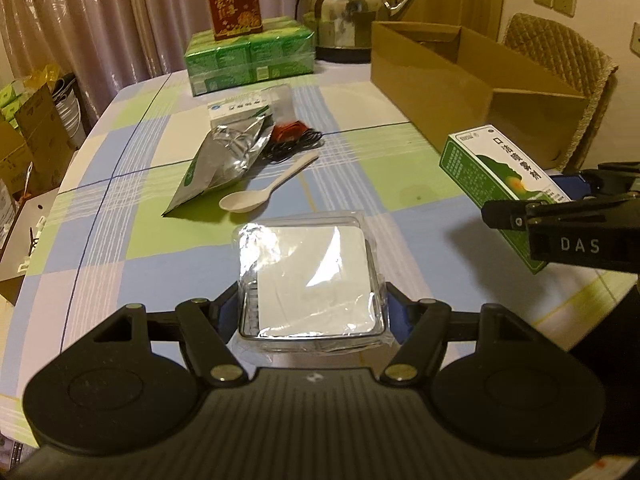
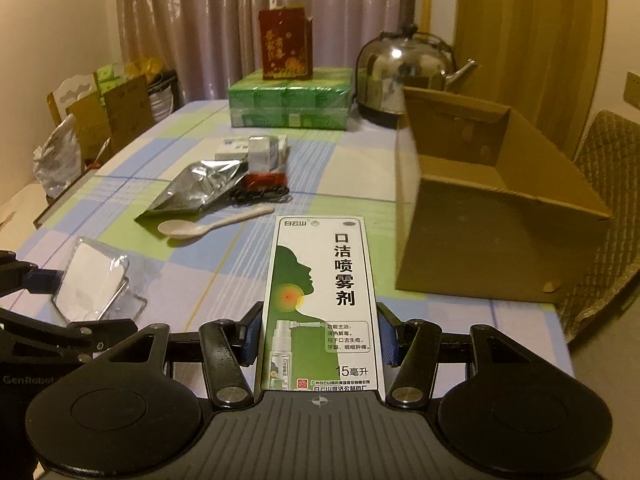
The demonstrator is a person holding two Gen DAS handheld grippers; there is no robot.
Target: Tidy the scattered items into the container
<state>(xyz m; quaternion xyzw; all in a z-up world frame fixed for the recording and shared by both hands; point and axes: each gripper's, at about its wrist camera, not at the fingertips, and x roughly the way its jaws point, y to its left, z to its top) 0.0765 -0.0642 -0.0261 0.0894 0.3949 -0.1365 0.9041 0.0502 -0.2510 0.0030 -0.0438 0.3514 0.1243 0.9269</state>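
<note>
Scattered items on the checked tablecloth (image 1: pixel 100 240): left gripper (image 1: pixel 314 304) clamps a clear-wrapped square plastic case (image 1: pixel 308 272), slick film, could slide out; behind lie a crinkled foil pouch (image 1: pixel 224 164) and smooth white spoon (image 1: pixel 266 190). Right gripper (image 2: pixel 320 336) pinches a glossy green-white spray box (image 2: pixel 320 300) just before the open cardboard box (image 2: pixel 496 216), whose rim could snag this long rigid carton
</note>
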